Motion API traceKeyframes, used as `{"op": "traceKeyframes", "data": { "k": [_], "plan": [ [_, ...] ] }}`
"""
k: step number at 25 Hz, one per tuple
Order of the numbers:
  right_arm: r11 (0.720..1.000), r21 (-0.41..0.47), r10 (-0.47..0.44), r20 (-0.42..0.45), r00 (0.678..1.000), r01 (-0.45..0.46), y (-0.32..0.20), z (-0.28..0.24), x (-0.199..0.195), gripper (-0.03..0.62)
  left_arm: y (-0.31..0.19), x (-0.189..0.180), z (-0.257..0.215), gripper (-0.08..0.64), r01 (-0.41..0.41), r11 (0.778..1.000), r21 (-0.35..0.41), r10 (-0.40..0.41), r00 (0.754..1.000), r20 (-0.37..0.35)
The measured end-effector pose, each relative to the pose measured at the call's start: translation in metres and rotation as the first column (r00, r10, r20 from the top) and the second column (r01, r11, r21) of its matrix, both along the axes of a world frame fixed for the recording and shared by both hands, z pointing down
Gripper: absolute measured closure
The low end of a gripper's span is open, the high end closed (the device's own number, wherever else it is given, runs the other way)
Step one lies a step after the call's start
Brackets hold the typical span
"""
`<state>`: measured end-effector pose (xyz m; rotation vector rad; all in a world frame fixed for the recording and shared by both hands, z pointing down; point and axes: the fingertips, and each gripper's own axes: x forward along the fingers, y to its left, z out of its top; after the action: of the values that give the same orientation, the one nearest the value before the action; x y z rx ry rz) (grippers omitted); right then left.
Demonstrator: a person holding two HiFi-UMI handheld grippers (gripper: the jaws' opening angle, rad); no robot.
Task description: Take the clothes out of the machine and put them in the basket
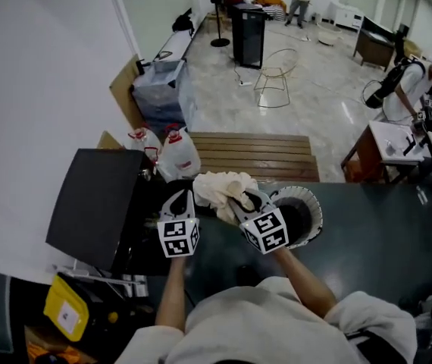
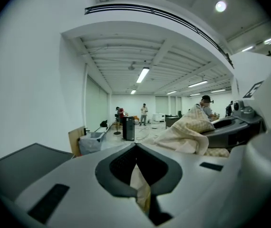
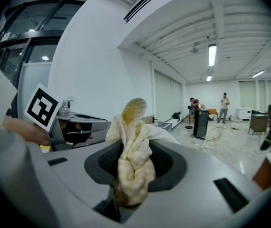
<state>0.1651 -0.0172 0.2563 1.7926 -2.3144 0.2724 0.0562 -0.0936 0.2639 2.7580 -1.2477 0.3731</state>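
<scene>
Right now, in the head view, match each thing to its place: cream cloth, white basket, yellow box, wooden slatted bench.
Things:
1 cream cloth
2 white basket
3 yellow box
4 wooden slatted bench

Places:
A bottom-left corner of the view
B beyond the dark worktop
C clamped by the left gripper and the right gripper
D just right of the right gripper

Pairs: 1-C, 2-D, 3-A, 4-B.
</scene>
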Motion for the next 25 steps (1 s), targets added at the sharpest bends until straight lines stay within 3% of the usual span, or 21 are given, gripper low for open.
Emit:
{"op": "traceKeyframes", "data": {
  "k": [5, 14, 19, 25],
  "plan": [
    [0.979, -0.012, 0.205, -0.01, 0.979, -0.205, 0.04, 0.003, 0.072, 0.462, 0.019, 0.083, 0.007, 0.543, -0.193, 0.981, -0.014, 0.193, 0.981, 0.0],
    [0.888, -0.023, 0.459, -0.048, 0.887, -0.46, 0.122, 0.007, 0.185, 0.462, 0.083, 0.224, 0.02, 0.543, -0.456, 0.889, -0.04, 0.456, 0.89, -0.013],
    [0.845, -0.061, 0.529, -0.055, 0.847, -0.531, 0.138, 0.027, 0.225, 0.462, 0.097, 0.274, 0.036, 0.543, -0.53, 0.845, -0.07, 0.531, 0.848, -0.013],
    [0.814, -0.148, 0.564, -0.03, 0.825, -0.561, 0.137, 0.077, 0.261, 0.462, 0.089, 0.308, 0.072, 0.543, -0.545, 0.828, -0.13, 0.551, 0.834, 0.017]
  ]
}}
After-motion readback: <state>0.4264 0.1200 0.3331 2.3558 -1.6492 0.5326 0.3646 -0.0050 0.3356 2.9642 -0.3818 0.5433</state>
